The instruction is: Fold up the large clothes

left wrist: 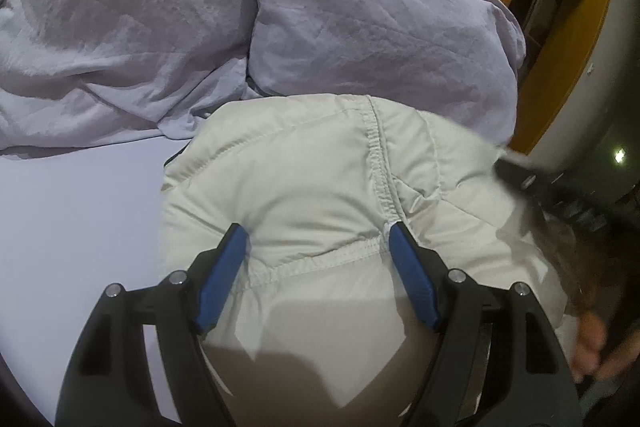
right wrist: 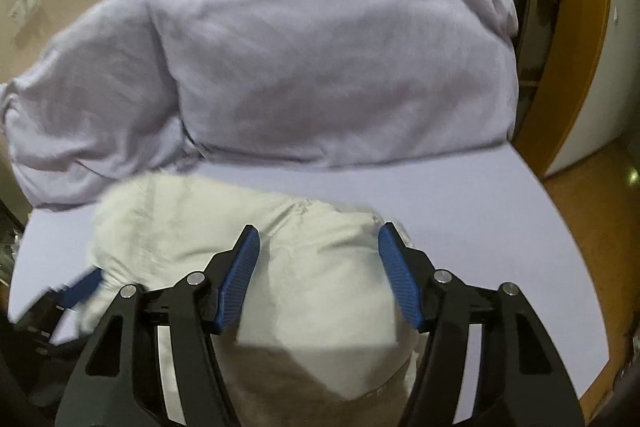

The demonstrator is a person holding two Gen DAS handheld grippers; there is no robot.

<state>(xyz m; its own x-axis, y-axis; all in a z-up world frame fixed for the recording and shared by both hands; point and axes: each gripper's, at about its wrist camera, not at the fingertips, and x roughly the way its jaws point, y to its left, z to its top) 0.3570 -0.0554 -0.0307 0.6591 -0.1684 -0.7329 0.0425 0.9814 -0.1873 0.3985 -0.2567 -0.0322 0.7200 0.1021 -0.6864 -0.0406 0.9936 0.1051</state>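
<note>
Straddling the cream padded jacket (left wrist: 320, 187), left gripper (left wrist: 316, 239) stands wide, pads flanking a seamed bulge, pinch unconfirmed. Right gripper (right wrist: 318, 239) sits part-open over the jacket's other end, nearer the lilac duvet (right wrist: 320, 67); hold unclear.

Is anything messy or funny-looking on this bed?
Yes. The lilac duvet is bunched in a crumpled heap at the far end, not spread flat. The white puffy jacket lies bundled and wrinkled on the bed sheet. Nothing looks torn or spilled.
</note>
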